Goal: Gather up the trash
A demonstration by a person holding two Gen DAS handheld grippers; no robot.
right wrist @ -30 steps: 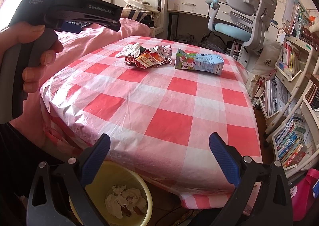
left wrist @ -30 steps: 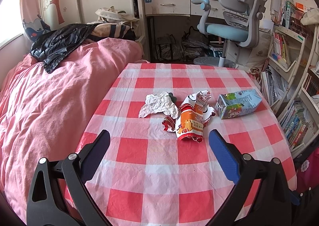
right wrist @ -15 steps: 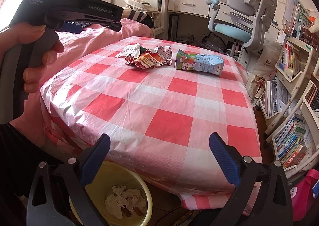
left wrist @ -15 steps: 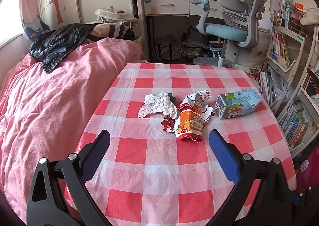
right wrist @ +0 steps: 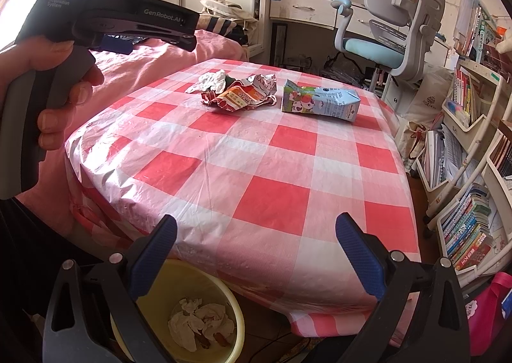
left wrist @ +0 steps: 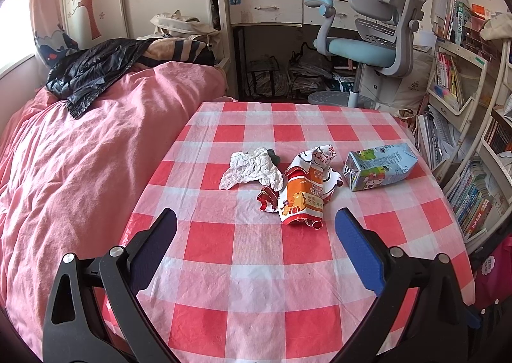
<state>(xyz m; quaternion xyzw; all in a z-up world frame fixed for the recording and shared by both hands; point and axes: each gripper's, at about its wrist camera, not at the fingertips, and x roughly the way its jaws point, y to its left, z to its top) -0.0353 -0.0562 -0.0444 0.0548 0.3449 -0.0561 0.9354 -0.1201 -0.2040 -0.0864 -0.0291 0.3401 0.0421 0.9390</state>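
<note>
On the red-and-white checked table point(left wrist: 256, 267) lie a crumpled white paper point(left wrist: 251, 167), a torn orange snack wrapper point(left wrist: 302, 193) and a milk carton point(left wrist: 380, 166) on its side. They also show in the right wrist view: paper point(right wrist: 209, 81), wrapper point(right wrist: 240, 95), carton point(right wrist: 320, 100). My left gripper point(left wrist: 256, 225) is open and empty, above the table short of the wrapper. My right gripper point(right wrist: 256, 235) is open and empty over the table's near edge. A yellow bin point(right wrist: 179, 286) with crumpled tissues stands below it.
A pink bed point(left wrist: 80, 171) with a black jacket point(left wrist: 92, 68) runs along the table's left. A grey desk chair point(left wrist: 377, 43) and desk stand behind. Bookshelves point(left wrist: 464, 139) line the right. The hand holding the left gripper body point(right wrist: 105, 17) shows at the left.
Almost nothing has moved; the left wrist view has shifted very slightly. Both grippers stay open.
</note>
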